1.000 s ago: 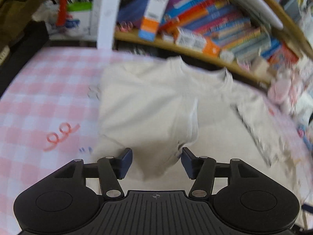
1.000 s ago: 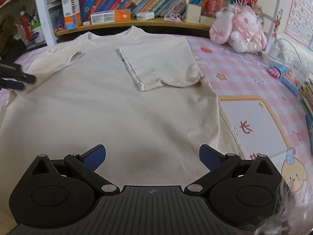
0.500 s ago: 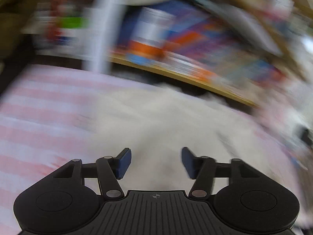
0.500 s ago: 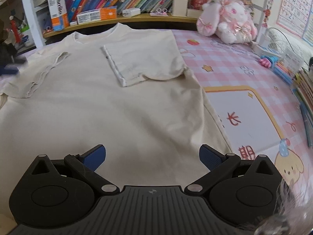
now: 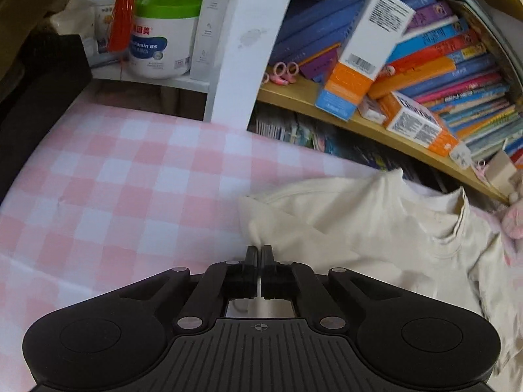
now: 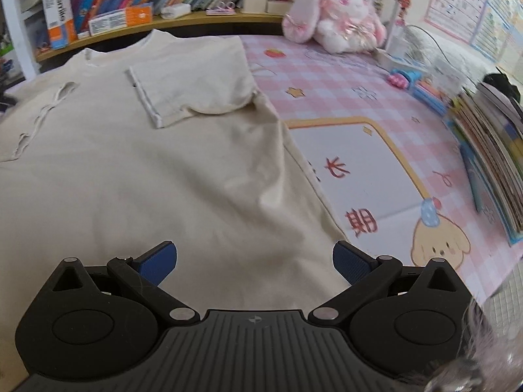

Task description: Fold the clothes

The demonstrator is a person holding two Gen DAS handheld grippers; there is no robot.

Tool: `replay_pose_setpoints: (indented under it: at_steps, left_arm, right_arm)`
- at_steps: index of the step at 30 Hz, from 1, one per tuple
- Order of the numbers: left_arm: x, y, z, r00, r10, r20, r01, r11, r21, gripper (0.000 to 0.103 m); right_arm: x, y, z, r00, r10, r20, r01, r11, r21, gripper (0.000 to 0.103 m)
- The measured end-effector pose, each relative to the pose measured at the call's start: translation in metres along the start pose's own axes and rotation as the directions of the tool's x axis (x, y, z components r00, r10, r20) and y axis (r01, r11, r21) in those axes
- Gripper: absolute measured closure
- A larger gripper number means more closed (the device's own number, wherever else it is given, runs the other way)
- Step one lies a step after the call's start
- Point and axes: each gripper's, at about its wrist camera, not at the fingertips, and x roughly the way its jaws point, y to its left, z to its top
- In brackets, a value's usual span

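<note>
A cream T-shirt (image 6: 163, 163) lies flat on the pink checked tablecloth (image 5: 114, 196), collar toward the bookshelf. Both sleeves are folded inward; the right sleeve (image 6: 196, 85) lies over the chest. In the left wrist view my left gripper (image 5: 258, 249) is shut on the outer left edge of the T-shirt (image 5: 376, 228) near the shoulder, and the cloth draws into a small peak at the tips. My right gripper (image 6: 255, 258) hangs open above the shirt's lower right part, near its side edge. Nothing lies between its blue pads (image 6: 157, 261).
A wooden shelf with books and boxes (image 5: 441, 65) runs along the back. A white tub with a green lid (image 5: 160, 39) stands at the back left. A pink plush rabbit (image 6: 336, 16), a printed white mat (image 6: 369, 170) and stacked books (image 6: 490, 150) lie to the right.
My left gripper swept left off the shirt's middle to its outer edge and closed on the cloth. The right gripper drifted slightly right and stayed open.
</note>
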Motion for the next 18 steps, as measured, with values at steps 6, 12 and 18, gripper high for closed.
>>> replay_pose_setpoints:
  at_steps: [6,12,18]
  left_arm:
    - [0.017,-0.009,0.024,0.995,0.094,0.022,-0.094,0.995,0.036,0.103]
    - [0.012,-0.002,0.015,0.994,0.100,0.046,-0.100,0.995,-0.009,0.095]
    - [-0.027,0.001,0.000,0.995,0.050,0.090,-0.049,0.999,-0.008,0.090]
  right_arm:
    - [0.000,-0.002,0.000,1.000,-0.024,-0.004,0.024,1.000,-0.002,0.000]
    - [0.003,-0.012,0.000,0.999,-0.052,0.001,0.052,0.999,0.004,0.000]
    - [0.000,-0.018,-0.003,0.998,-0.059,0.015,0.059,0.998,0.013,0.000]
